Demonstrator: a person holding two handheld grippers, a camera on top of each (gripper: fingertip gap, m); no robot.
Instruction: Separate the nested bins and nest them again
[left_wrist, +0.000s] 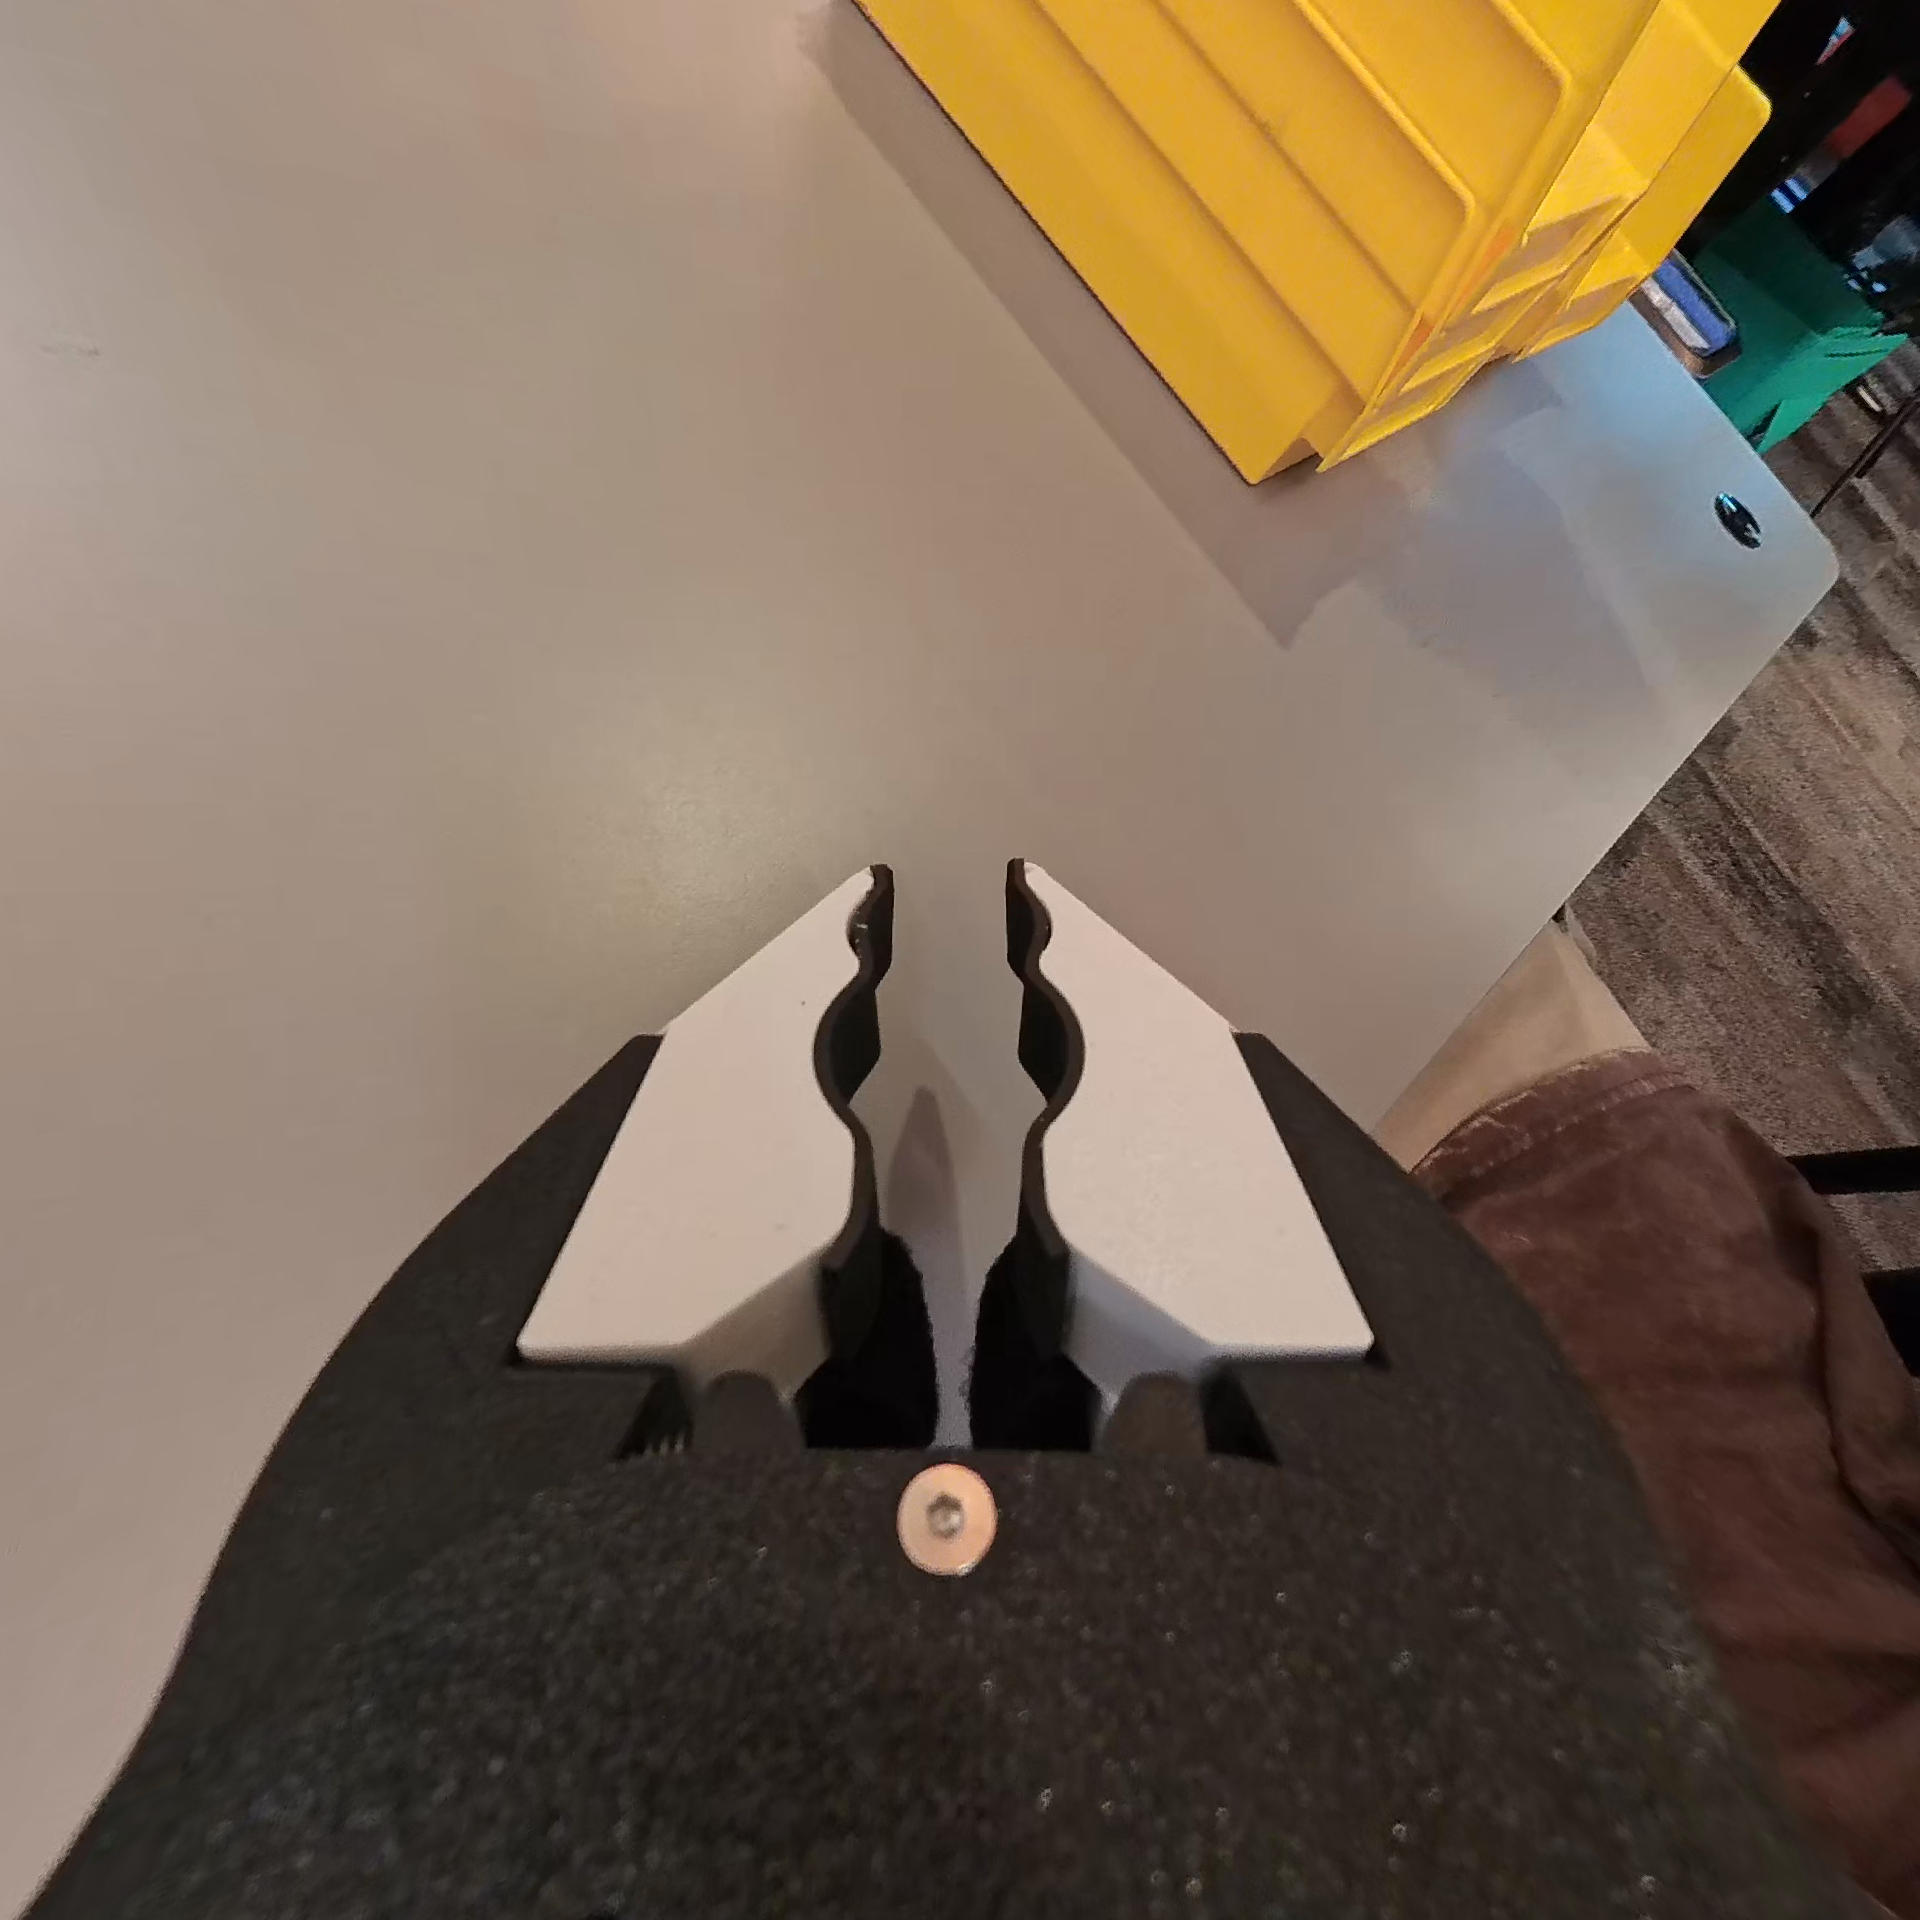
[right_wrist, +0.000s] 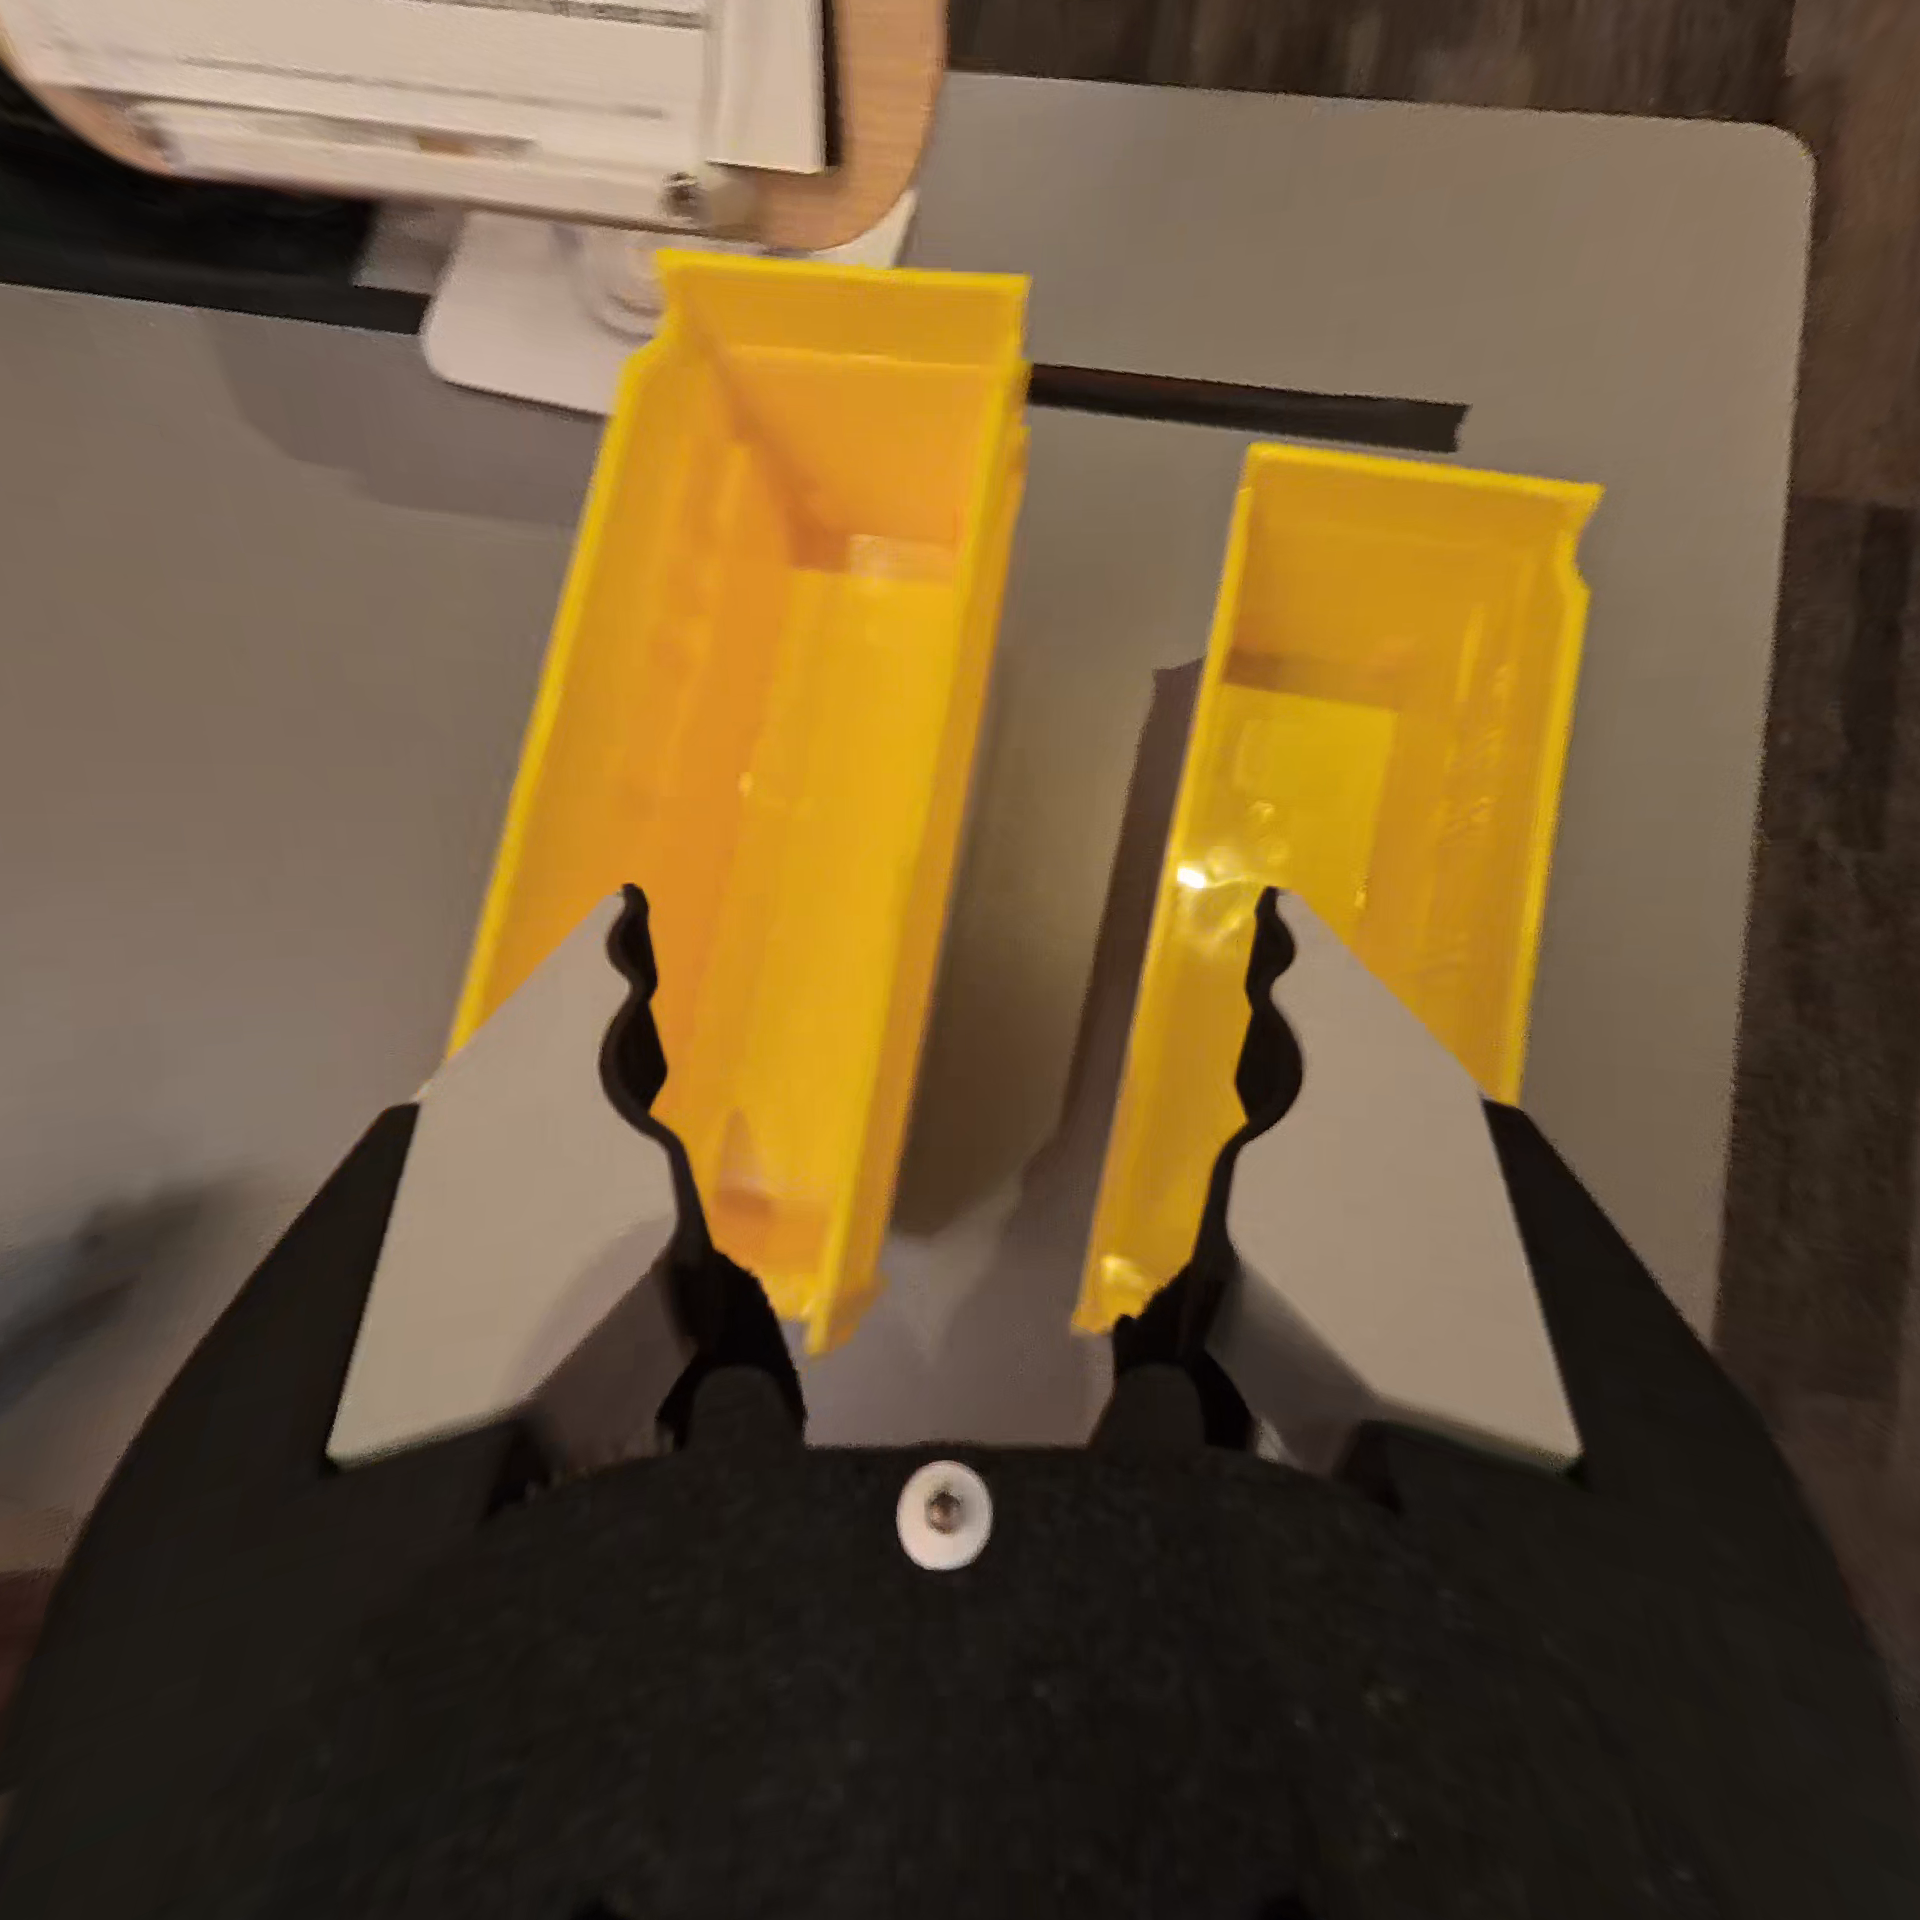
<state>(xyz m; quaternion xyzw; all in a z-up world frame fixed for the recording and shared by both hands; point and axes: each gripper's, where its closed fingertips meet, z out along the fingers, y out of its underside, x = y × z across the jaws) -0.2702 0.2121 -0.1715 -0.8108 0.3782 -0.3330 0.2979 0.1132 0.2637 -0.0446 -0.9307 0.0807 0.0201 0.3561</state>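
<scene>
Two bright yellow open-topped plastic bins stand side by side on the pale grey table (right_wrist: 260, 675) in the right wrist view, a strip of bare tabletop between them. The left yellow bin (right_wrist: 790, 748) looks taller, and a second rim line at its far end suggests it may hold another bin — I cannot tell for sure. The right yellow bin (right_wrist: 1382, 790) sits lower and apart.

The right gripper (right_wrist: 951, 894) hangs above them, jaws spread wide and holding nothing, one fingertip over each bin. The picture is blurred here, so heights are uncertain.

The left gripper (left_wrist: 951, 868) hovers over bare table, jaws slightly parted and empty; the yellow bins (left_wrist: 1299, 208) show at the top of its view, well apart from it.

The risk, as I judge it: straddling both bins, the open jaws could catch the wrong wall. A thin-rim pinch may slip, or tilt the bin — and then it jams when lowered into its mate.
</scene>
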